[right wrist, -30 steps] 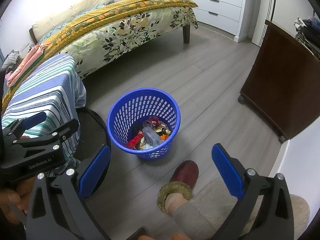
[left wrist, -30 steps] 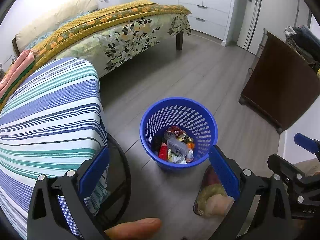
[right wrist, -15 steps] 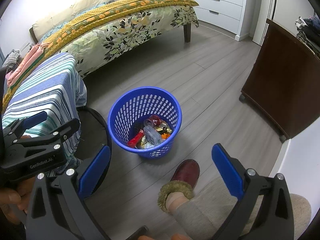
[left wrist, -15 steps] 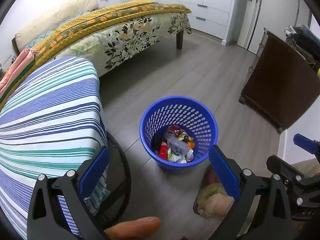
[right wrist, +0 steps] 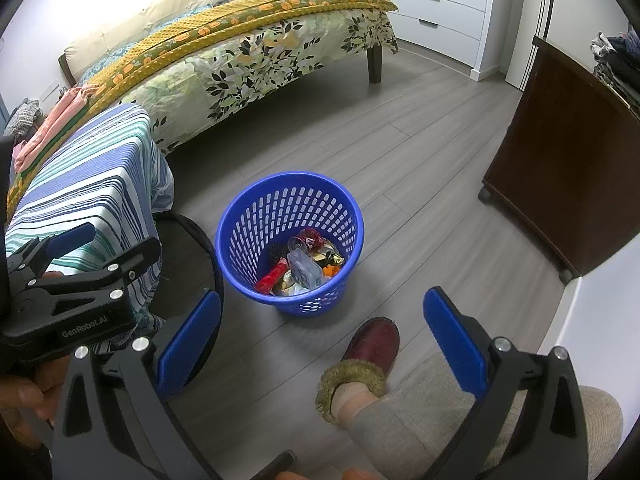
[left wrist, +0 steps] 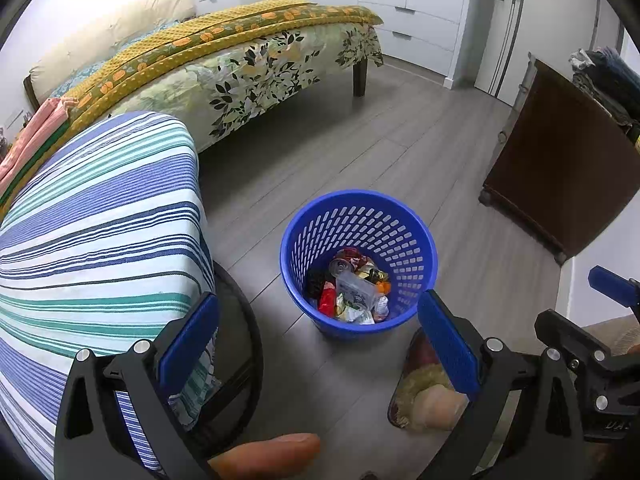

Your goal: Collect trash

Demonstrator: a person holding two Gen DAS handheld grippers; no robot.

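A blue perforated waste basket (left wrist: 404, 240) stands on the grey wood floor; it also shows in the right wrist view (right wrist: 256, 216). Inside lie several pieces of trash (left wrist: 352, 290): a can, a clear plastic box, a red wrapper, foil packets, also in the right wrist view (right wrist: 300, 266). My left gripper (left wrist: 320, 344) is open and empty, held above and in front of the basket. My right gripper (right wrist: 322, 338) is open and empty, above the floor just in front of the basket. The left gripper's body appears at the left of the right wrist view (right wrist: 76, 288).
A table under a striped cloth (left wrist: 96, 232) stands left of the basket, with a black ring base (left wrist: 248, 344). A bed (left wrist: 224, 64) lies behind. A dark wooden cabinet (left wrist: 560, 176) stands at the right. The person's foot in a red slipper (right wrist: 372, 344) rests near the basket.
Both views have shifted only slightly; the basket sits a touch higher in the right wrist view. Both grippers stay open and empty.
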